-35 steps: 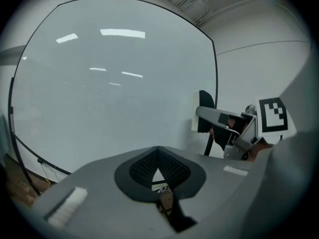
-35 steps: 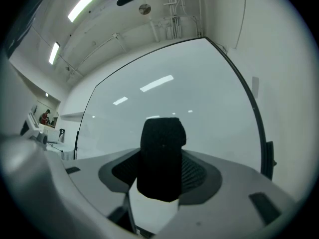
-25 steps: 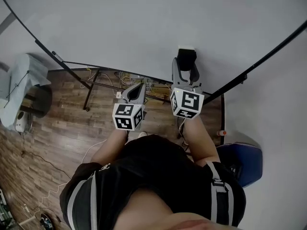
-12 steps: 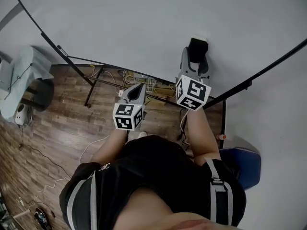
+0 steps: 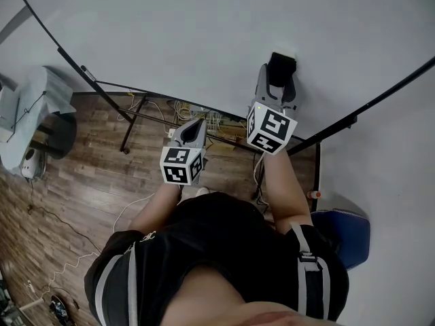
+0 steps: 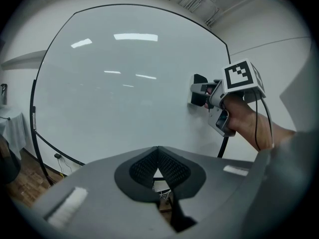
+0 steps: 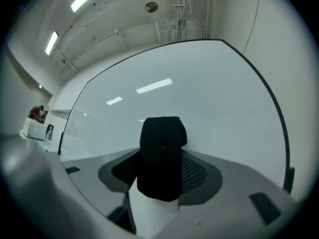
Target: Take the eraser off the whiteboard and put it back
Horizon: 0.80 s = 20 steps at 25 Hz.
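Right hand-held gripper (image 5: 280, 72) tight on the eraser (image 7: 162, 153), seemingly against the whiteboard (image 5: 204, 39); left hand-held gripper (image 6: 158, 158) closed, empty.

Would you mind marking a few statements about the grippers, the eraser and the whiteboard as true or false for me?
1. The right gripper has the eraser clamped between its jaws. True.
2. The left gripper holds a marker. False: its jaws are together with nothing between them.
3. The eraser's felt is black. True.
4. The whiteboard is covered in writing. False: it is blank, showing only reflections of ceiling lights.
5. The floor below the board is carpeted. False: it is wood-patterned, with cables lying on it.
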### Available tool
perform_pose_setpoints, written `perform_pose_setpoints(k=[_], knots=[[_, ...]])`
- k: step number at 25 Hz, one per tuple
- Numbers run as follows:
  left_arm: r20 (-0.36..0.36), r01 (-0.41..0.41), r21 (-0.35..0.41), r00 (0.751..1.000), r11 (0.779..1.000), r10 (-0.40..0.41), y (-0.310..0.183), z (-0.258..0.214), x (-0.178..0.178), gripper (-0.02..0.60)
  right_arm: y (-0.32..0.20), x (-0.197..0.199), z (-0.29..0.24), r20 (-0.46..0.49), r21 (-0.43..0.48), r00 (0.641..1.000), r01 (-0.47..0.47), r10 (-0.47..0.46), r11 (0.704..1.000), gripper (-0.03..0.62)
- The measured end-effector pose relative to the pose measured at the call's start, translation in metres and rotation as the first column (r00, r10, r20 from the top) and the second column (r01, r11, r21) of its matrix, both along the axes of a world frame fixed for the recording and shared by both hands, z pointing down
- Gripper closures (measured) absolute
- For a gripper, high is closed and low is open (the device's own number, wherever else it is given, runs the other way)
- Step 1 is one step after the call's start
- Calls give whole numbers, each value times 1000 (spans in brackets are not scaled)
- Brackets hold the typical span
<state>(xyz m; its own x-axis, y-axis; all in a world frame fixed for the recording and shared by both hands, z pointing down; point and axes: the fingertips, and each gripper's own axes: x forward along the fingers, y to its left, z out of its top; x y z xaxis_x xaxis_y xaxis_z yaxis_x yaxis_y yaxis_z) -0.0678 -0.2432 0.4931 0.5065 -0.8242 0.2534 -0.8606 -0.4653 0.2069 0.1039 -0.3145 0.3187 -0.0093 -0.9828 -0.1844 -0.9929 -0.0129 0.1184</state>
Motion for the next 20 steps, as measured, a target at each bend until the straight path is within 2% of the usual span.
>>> perform_pose_setpoints(k=[5, 9, 15, 20], knots=[[2, -4, -6, 1000, 1000, 4, 1, 2, 2, 572, -1, -2, 0, -81, -18, 994, -74, 72, 997, 364], [3, -3, -6, 1000, 1000, 3, 2, 3, 2, 572, -3, -3, 1, -97, -14, 989, -112, 110, 994, 364], [2, 10, -5, 1000, 1000, -10, 2, 1, -3, 572, -4, -8, 1, -122, -4, 985, -126, 125, 992, 364], [2, 8, -5, 1000, 1000, -8, 5, 0, -2, 572, -1, -9, 1, -90, -1, 992, -89, 89, 996, 342]])
